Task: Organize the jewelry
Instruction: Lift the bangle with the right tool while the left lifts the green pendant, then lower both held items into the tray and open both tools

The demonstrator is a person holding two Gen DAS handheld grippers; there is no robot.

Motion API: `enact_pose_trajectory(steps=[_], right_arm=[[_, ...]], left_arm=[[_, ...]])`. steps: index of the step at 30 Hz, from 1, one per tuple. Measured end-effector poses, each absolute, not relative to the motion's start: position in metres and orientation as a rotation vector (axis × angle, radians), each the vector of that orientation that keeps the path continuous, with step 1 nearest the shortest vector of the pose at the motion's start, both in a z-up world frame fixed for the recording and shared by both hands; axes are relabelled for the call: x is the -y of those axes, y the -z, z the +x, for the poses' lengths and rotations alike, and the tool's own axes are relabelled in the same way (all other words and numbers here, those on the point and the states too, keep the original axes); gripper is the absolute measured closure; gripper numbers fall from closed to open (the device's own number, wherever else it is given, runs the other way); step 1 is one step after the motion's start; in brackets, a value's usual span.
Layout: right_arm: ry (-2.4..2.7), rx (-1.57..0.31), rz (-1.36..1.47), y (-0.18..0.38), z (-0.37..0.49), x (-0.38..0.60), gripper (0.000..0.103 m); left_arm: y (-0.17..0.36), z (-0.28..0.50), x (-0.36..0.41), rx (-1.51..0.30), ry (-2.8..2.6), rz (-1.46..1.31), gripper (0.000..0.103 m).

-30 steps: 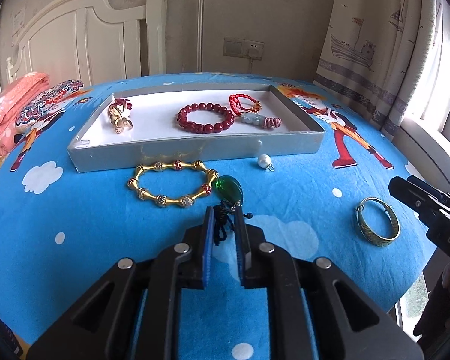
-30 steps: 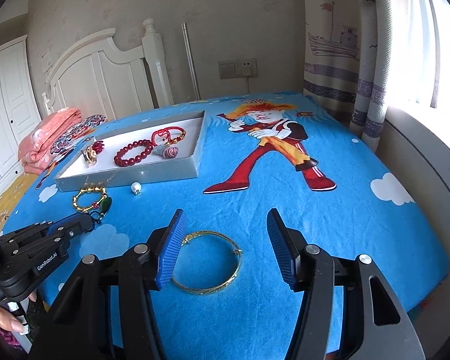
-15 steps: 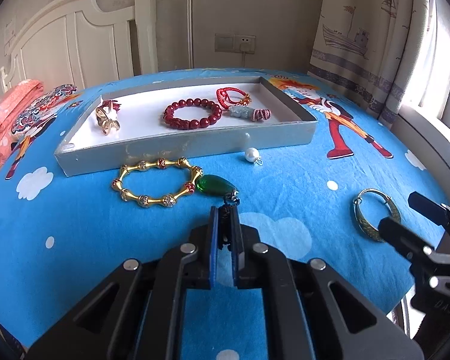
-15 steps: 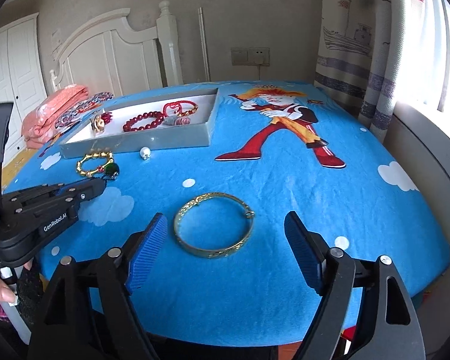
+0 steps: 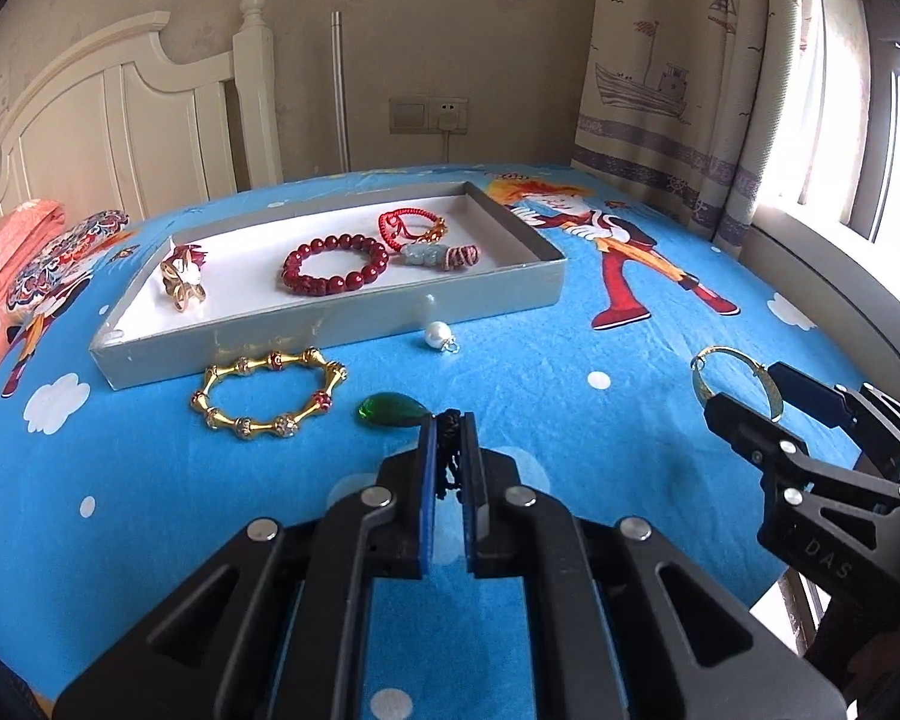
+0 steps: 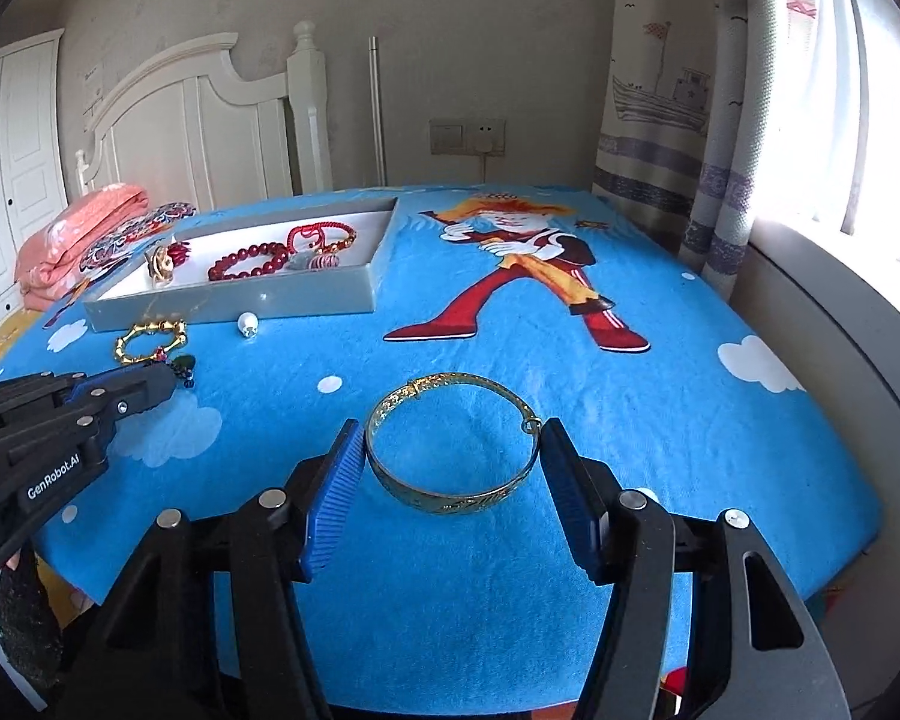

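My left gripper (image 5: 448,420) is shut on the dark cord of a green teardrop pendant (image 5: 391,409), which lies on the blue cloth just ahead. My right gripper (image 6: 450,450) is open, its blue pads on either side of a gold bangle (image 6: 453,444) lying flat; the bangle also shows in the left wrist view (image 5: 735,378). A grey tray (image 5: 342,315) holds a red bead bracelet (image 5: 335,270), a red cord charm (image 5: 420,237) and a gold ring piece (image 5: 181,279). A gold beaded bracelet (image 5: 270,393) and a pearl (image 5: 437,335) lie in front of the tray.
The round table wears a blue cartoon cloth (image 6: 570,360). A white bed headboard (image 5: 120,138) and folded pink bedding (image 5: 0,276) stand behind left. A curtain (image 5: 690,78) and window ledge are at the right. The table edge is close below both grippers.
My left gripper has closed on the pendant's cord and pulled back a little. My right gripper moved forward so its open pads now flank the gold bangle.
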State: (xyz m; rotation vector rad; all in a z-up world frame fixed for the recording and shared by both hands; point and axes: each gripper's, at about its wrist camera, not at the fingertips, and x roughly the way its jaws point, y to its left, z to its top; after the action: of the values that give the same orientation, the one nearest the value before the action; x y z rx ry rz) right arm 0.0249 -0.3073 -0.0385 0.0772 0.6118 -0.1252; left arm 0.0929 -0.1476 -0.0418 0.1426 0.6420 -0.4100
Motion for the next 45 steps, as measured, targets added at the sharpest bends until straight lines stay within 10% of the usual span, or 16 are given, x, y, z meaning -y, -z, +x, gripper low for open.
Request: enact_pose_trajectory(steps=[45], right_arm=[[-0.135, -0.513, -0.055, -0.015, 0.057, 0.177, 0.046]], left_arm=[[-0.008, 0.086, 0.033, -0.513, 0.159, 0.053, 0.096]])
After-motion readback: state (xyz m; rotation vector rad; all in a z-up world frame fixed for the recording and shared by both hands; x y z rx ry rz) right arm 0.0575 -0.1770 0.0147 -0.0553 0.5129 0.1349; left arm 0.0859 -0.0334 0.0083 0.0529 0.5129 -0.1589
